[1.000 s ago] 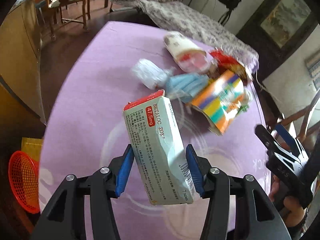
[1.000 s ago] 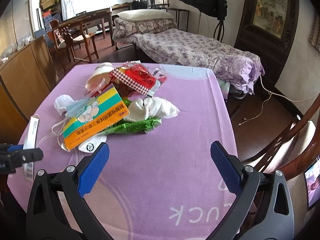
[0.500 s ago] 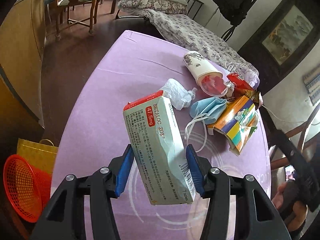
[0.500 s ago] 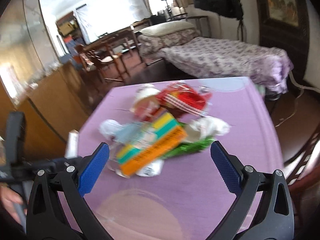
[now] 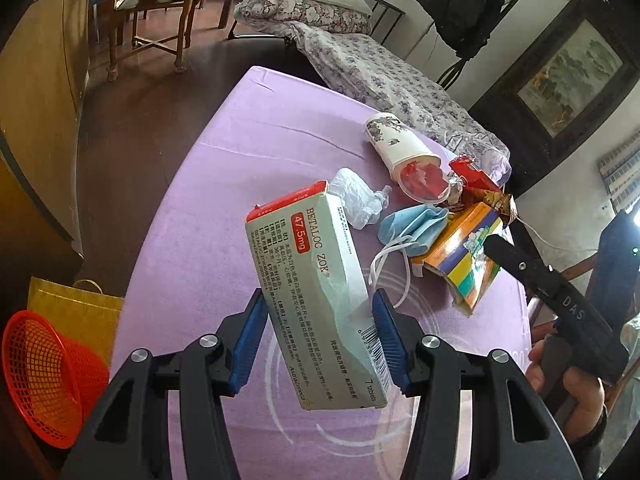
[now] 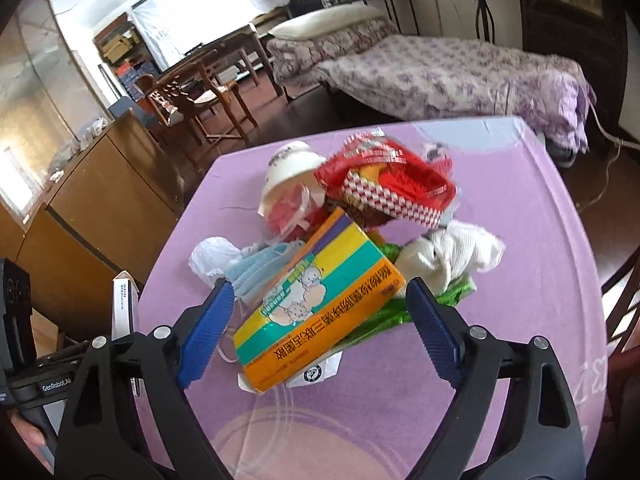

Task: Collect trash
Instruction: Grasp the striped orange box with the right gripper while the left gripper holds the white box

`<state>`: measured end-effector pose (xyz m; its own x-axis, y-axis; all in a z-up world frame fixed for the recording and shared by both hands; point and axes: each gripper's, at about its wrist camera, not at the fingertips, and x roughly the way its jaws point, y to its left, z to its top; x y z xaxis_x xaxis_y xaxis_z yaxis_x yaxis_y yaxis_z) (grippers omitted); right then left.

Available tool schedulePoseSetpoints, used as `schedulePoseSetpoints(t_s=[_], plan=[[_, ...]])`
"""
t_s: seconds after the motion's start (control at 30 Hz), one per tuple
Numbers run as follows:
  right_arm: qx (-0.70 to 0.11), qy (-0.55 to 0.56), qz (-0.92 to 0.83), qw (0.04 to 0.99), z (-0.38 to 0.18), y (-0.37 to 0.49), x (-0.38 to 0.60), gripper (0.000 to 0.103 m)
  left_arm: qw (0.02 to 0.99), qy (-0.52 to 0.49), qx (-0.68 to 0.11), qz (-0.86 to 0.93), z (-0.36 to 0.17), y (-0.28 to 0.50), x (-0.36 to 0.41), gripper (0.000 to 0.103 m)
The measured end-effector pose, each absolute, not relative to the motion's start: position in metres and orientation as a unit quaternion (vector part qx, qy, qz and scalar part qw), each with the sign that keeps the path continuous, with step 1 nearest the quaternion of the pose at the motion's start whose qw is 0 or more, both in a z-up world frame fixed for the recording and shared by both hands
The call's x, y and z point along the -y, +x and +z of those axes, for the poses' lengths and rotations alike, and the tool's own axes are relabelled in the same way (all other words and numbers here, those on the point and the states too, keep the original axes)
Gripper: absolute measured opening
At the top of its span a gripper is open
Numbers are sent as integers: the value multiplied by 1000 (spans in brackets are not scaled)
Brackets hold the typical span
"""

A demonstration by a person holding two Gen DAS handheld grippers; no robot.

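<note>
A purple tabletop (image 5: 248,128) stands in a room with a floral-covered bed (image 6: 440,68). The left hand-held gripper (image 5: 318,340) clamps a white medicine box (image 5: 316,296), raised above the near left edge. The right hand-held gripper (image 6: 320,328) is spread wide, its jaws on either side of a striped carton (image 6: 320,304) in the trash pile at the tabletop's centre. A red mesh basket (image 5: 44,376) sits on the floor beyond the left edge.

purple-clothed table (image 6: 540,264) bears a trash pile (image 6: 360,240), mask (image 5: 412,224).
</note>
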<state>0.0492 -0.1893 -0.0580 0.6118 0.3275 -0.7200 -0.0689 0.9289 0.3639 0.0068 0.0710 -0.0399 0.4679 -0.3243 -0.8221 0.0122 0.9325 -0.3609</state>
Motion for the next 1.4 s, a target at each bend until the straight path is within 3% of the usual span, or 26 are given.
schedulePoseSetpoints(t_s=[0.57, 0.7, 1.03, 1.2, 1.4], plan=[[-459, 163, 77, 870, -60, 54, 183, 88, 839, -155, -511, -109, -42, 8, -69, 54], [-489, 113, 49, 864, -65, 68, 164, 89, 838, -155, -511, -110, -42, 9, -68, 54], [-439, 44, 110, 891, -32, 44, 136, 56, 836, -165, -512, -113, -44, 7, -73, 54], [-460, 41, 190, 867, -19, 29, 130, 54, 835, -172, -510, -113, -42, 7, -75, 54], [-467, -37, 214, 857, -27, 23, 102, 57, 838, -170, -505, -113, -40, 5, -74, 54]])
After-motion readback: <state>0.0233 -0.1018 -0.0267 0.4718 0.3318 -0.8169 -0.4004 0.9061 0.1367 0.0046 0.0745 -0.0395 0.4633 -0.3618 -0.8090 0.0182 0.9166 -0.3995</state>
